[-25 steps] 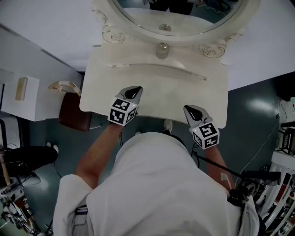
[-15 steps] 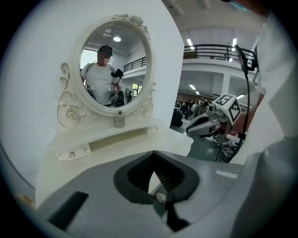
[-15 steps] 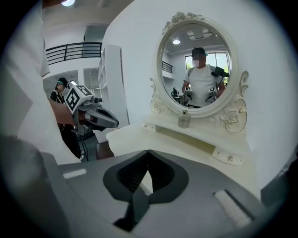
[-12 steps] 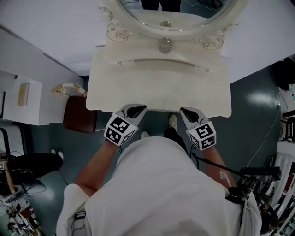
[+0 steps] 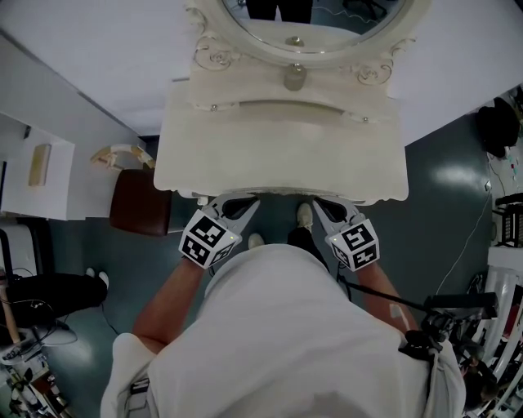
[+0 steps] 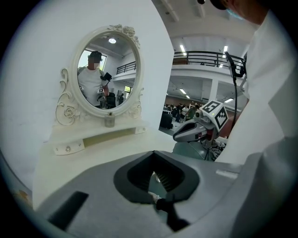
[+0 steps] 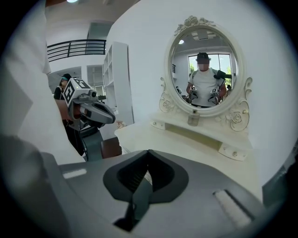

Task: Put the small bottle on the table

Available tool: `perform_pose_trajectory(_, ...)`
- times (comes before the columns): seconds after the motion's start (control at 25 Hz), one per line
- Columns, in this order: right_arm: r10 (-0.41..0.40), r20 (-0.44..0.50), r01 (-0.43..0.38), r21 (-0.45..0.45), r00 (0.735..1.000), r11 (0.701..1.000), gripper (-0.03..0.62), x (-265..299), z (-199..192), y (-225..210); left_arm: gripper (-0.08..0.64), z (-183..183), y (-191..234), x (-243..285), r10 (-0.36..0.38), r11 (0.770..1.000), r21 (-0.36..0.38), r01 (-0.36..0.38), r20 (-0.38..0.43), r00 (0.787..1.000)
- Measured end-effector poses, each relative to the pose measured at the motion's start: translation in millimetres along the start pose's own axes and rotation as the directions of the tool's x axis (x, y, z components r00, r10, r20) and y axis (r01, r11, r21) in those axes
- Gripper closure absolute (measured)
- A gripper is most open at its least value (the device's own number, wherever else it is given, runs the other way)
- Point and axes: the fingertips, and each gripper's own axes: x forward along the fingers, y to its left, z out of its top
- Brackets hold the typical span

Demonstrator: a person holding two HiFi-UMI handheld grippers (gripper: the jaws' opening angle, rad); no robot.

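Note:
The small bottle (image 5: 294,77) stands upright on the raised shelf under the oval mirror, at the back of the cream dressing table (image 5: 278,155). It also shows as a small grey bottle (image 6: 109,122) in the left gripper view and as the same bottle (image 7: 193,118) in the right gripper view. My left gripper (image 5: 249,202) and right gripper (image 5: 320,204) hover side by side at the table's front edge, far from the bottle. Both are shut with nothing between the jaws. Each gripper view catches the other: right gripper (image 6: 179,135), left gripper (image 7: 111,119).
An ornate oval mirror (image 5: 315,16) rises behind the shelf and reflects the person. A brown stool (image 5: 139,204) sits left of the table, with a white cabinet (image 5: 37,163) beyond it. Racks and cables (image 5: 498,269) crowd the right side. The person's shoe (image 5: 305,215) is below the table edge.
Both grippers have drawn back from over the tabletop to its front edge, toward the person. The bottle has stayed on the shelf.

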Motion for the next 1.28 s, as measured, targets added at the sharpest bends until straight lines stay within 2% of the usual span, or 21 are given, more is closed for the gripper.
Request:
perform_pose_trajectory(0.72,-0.009,0.001,0.009,-0.024,1.000,1.000,0.592,0.7,1.9,29.0,0.557,-14.3,-10.3,-20.5,-0.019,1.000,-0.003,0.019,0.003,1.000)
perform_pose_trajectory(1.28,0.005,-0.004,-0.005,-0.044,1.000,0.999,0.592,7.0,3.4,40.1,0.557,-24.1,-9.4,-29.1,-0.006,1.000,-0.019,0.006,0.001,1.000)
